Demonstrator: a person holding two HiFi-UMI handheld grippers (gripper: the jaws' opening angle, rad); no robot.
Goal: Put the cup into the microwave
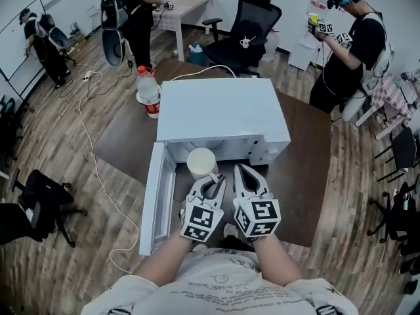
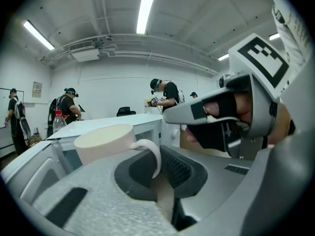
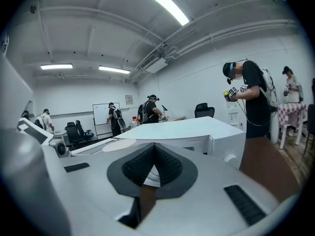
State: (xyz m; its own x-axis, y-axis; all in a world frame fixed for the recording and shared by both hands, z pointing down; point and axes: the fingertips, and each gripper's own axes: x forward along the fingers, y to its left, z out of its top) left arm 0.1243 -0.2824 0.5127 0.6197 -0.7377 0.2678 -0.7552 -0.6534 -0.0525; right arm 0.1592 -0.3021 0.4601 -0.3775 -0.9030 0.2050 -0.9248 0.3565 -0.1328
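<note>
A cream cup (image 1: 201,163) hangs just in front of the open mouth of the white microwave (image 1: 223,117). My left gripper (image 1: 211,180) is shut on its handle. In the left gripper view the cup (image 2: 106,144) stands upright at the left, its handle pinched where the left gripper (image 2: 157,167) closes. Beside it on the right, my right gripper (image 1: 243,173) is shut with nothing in it. The right gripper view has the right gripper (image 3: 155,150) with its pads together, the cup's rim (image 3: 118,144) to its left and the microwave (image 3: 197,132) beyond.
The microwave door (image 1: 156,195) swings open to the left. A red-capped water bottle (image 1: 149,90) stands on the brown table (image 1: 308,163), left of the microwave. A black office chair (image 1: 246,31) is behind the table. People stand around the room's edges.
</note>
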